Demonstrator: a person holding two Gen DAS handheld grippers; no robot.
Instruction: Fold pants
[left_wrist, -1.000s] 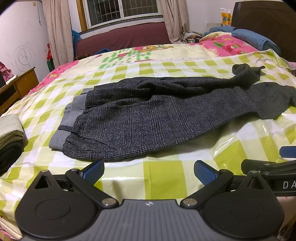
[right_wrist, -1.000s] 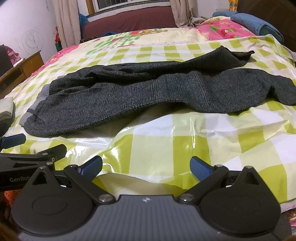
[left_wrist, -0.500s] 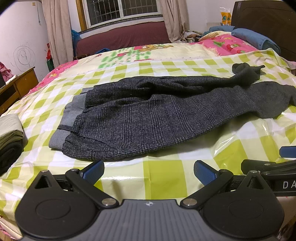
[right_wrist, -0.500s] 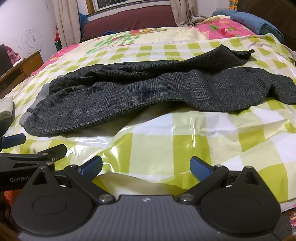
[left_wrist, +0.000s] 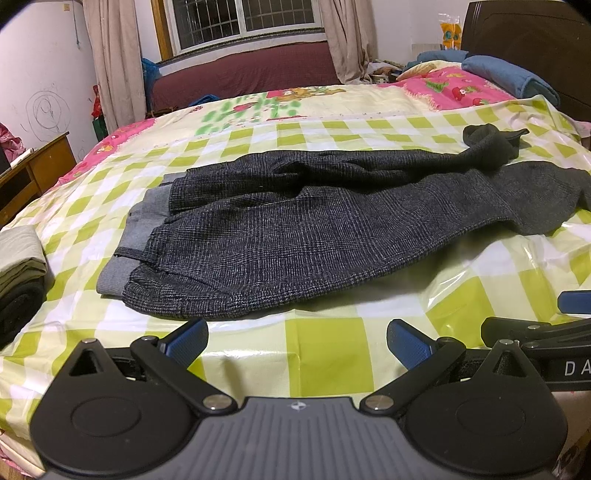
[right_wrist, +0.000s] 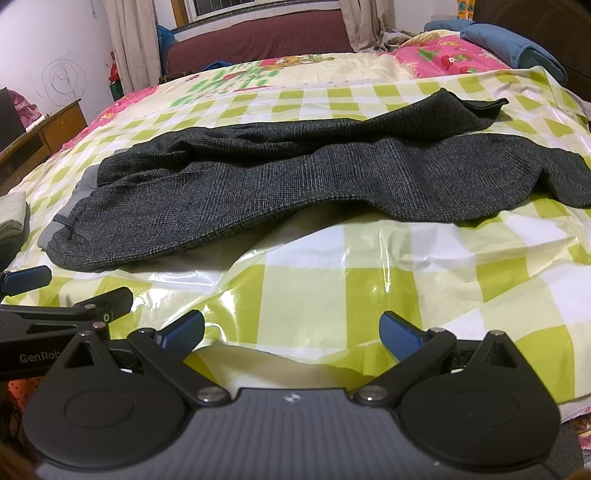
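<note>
Dark grey checked pants (left_wrist: 295, 229) lie across the bed on a green-and-white checked plastic sheet (left_wrist: 317, 354), waistband to the left, legs to the right, one leg over the other. They also show in the right wrist view (right_wrist: 295, 184). My left gripper (left_wrist: 297, 341) is open and empty, just short of the pants' near edge by the waist. My right gripper (right_wrist: 291, 332) is open and empty, short of the near leg. Each gripper shows at the side of the other's view.
Folded clothes (left_wrist: 18, 269) sit at the bed's left edge. A blue rolled blanket (left_wrist: 509, 79) and pink bedding lie at the far right by a dark headboard. A wooden desk (left_wrist: 33, 173) stands to the left. The bed's front edge is under both grippers.
Almost nothing differs. The right wrist view has crept very slightly toward the pants; both grippers stay open.
</note>
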